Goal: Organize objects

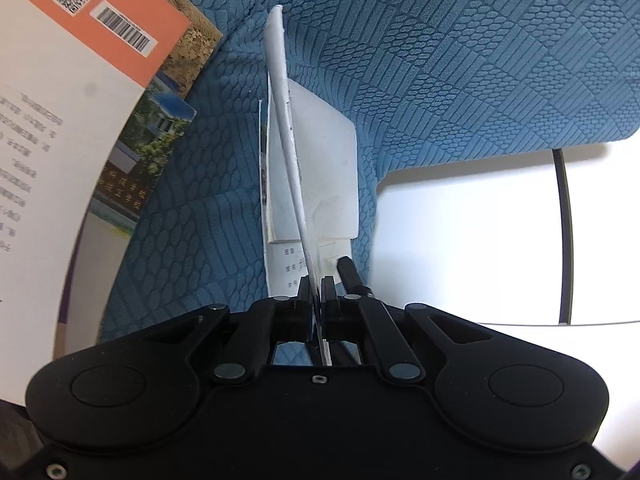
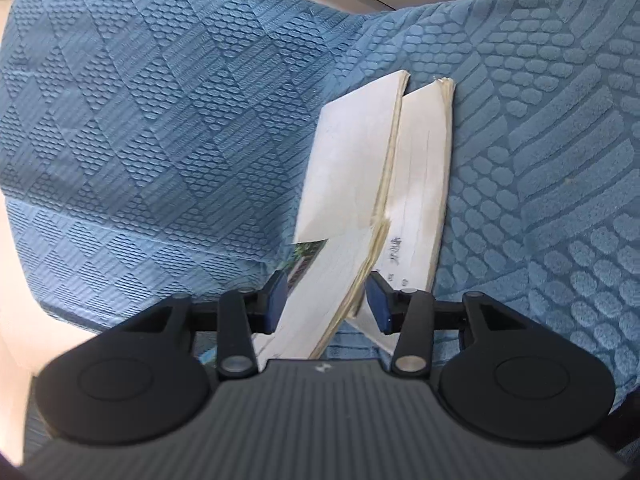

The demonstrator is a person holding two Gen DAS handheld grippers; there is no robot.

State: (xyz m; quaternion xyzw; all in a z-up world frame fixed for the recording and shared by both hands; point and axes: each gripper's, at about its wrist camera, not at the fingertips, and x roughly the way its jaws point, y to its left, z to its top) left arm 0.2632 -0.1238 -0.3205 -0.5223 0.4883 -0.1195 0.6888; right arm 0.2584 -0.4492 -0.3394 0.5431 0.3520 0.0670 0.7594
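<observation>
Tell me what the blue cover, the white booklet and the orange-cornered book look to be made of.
Blue cover: woven or knitted fabric, matte, judging by its raised scale and stripe pattern and soft folds.
White booklet: thin paper, matte and slightly yellowed at the edges; the sheets bend and fan out.
Orange-cornered book: probably coated paper or card, smooth, with printed barcodes and text; any gloss is hard to judge.

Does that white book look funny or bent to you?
Yes. The thin white booklet pinched in the left gripper bows sideways instead of lying flat. Between the right gripper's open jaws it flops apart, and its page edges look yellowed and a bit ragged, over the blue patterned cloth.
</observation>
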